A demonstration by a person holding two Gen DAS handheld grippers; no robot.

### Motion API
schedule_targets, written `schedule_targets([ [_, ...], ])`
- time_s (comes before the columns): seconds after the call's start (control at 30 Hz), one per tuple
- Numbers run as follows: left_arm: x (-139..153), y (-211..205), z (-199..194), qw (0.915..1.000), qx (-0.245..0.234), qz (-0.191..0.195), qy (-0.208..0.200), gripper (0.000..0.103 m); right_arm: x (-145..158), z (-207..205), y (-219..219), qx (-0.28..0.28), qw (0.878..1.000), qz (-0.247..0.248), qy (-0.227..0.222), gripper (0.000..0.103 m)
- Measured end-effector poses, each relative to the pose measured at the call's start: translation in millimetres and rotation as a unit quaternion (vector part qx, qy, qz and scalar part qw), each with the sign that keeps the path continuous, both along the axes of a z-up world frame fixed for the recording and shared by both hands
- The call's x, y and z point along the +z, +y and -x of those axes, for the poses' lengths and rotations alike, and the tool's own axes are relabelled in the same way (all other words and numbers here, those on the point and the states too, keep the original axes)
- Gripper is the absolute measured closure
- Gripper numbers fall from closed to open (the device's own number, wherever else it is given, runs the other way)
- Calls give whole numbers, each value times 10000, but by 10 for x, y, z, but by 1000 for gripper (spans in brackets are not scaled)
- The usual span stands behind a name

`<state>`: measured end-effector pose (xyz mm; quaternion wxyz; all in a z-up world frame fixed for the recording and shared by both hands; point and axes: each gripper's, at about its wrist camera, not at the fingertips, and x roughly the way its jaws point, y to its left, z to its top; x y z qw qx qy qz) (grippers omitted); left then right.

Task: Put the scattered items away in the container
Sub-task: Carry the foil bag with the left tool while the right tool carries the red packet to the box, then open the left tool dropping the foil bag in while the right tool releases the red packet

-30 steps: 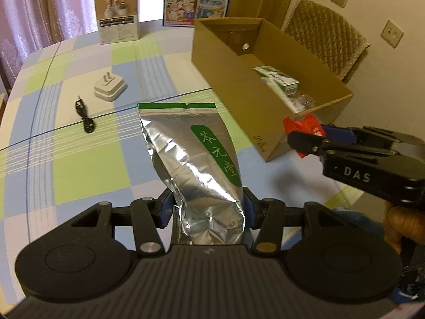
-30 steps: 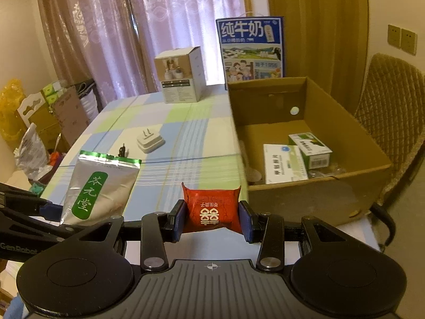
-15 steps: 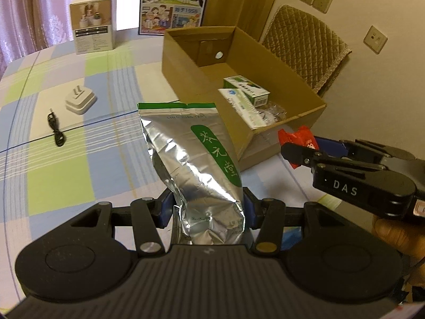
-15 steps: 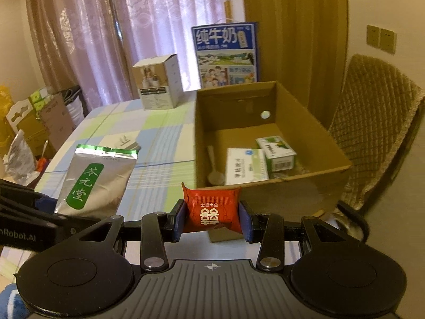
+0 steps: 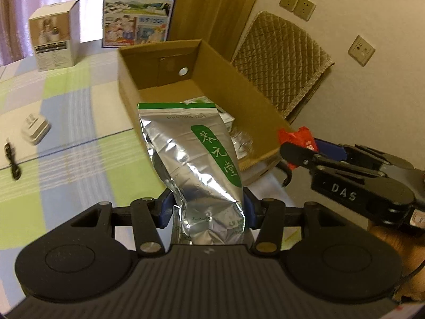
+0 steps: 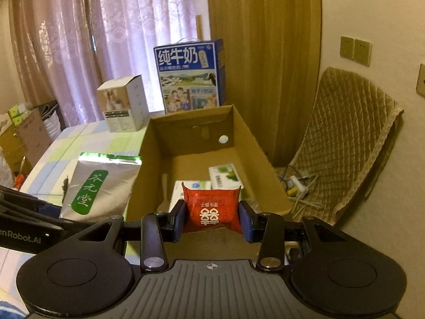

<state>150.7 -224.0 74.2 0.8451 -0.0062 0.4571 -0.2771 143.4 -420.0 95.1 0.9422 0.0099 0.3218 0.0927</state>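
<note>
My left gripper (image 5: 207,208) is shut on the bottom of a silver foil tea bag (image 5: 194,154) with a green label, held upright in front of the open cardboard box (image 5: 212,63). The same bag (image 6: 98,186) shows at the left of the right wrist view. My right gripper (image 6: 212,219) is shut on a small red packet (image 6: 211,207), just above the near wall of the box (image 6: 247,133). That gripper (image 5: 300,148) and its red packet (image 5: 297,137) appear at the right of the left wrist view. Small cartons (image 6: 225,175) lie inside the box.
A white plug adapter (image 5: 35,130) and a black cable (image 5: 12,159) lie on the checked tablecloth at the left. A white product box (image 5: 54,37) and a blue milk carton (image 5: 140,10) stand behind. A padded chair (image 6: 342,143) stands right of the table.
Both grippers have moved toward the cardboard box with their loads still held. The box now looms larger, and the red packet hangs over its near wall.
</note>
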Motion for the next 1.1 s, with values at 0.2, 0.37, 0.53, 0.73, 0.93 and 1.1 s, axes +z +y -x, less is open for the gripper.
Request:
schedule_targets([
  [0.2,12,-204,-276,9998,15,172,19,57,4,-239,-100,-19,10000,71,-8,64],
  [0.37,21,-332,-561,9996,82,284,48,57,-18,-443,-169,-53,9999,117,-5,64],
  [0.53,-27,-427,-818,9992,192,327,81,57,-33,-634,-223,-70,9998,163,-8,64],
  [0.73,-135,-475,-1065,9983,358,424,190,57,-77,-867,-227,-19,9998,220,26,64],
  [0.93,-241,-485,-1241,9968,566,511,240,56,-185,-1039,-217,-11,9995,291,103,64],
  [1.1,-262,-407,-1293,9962,650,569,142,52,-271,-1102,-208,-7,9993,315,179,64],
])
